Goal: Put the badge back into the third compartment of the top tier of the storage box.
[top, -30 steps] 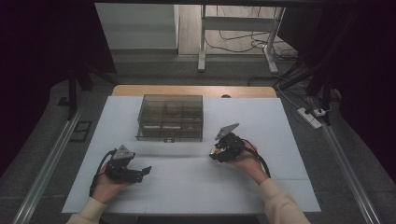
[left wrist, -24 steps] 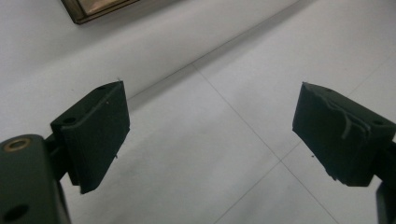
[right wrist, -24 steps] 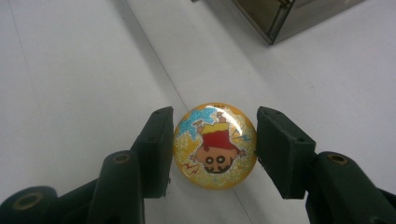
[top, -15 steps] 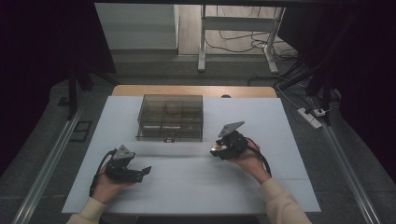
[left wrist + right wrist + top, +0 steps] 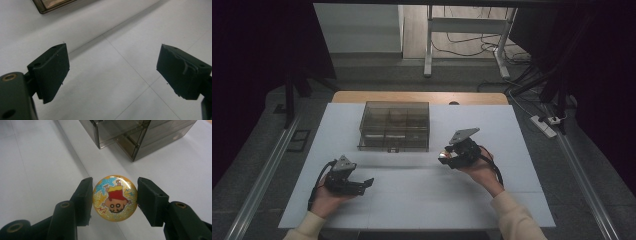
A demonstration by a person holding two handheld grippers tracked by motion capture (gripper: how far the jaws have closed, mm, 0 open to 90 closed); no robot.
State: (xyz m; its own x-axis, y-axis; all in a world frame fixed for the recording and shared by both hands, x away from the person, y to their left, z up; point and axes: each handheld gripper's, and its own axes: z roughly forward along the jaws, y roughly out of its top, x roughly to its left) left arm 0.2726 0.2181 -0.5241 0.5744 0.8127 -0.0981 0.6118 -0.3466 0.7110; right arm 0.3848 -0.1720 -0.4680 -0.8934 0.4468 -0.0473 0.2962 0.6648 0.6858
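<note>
A round glittery yellow badge [image 5: 115, 198] with a cartoon child on it sits squeezed between the two pads of my right gripper [image 5: 114, 200], held above the white table. In the high view the right gripper [image 5: 447, 158] hovers to the right of centre, with the badge [image 5: 443, 156] showing as a small bright spot at its tip, in front of the smoky clear box [image 5: 394, 126]. My left gripper [image 5: 367, 183] rests low at the front left, jaws pointing right. Its pads [image 5: 52, 71] stand wide apart over bare table with nothing between them.
The smoky clear box [image 5: 135, 135] with inner compartments stands at the table's back middle, a corner of it in the left gripper view [image 5: 53, 4]. The white tabletop [image 5: 412, 200] ends at a wooden strip [image 5: 417, 97] behind. Cables and a desk frame lie on the floor beyond.
The right gripper has shifted slightly with the badge still held. The left gripper has stayed where it was.
</note>
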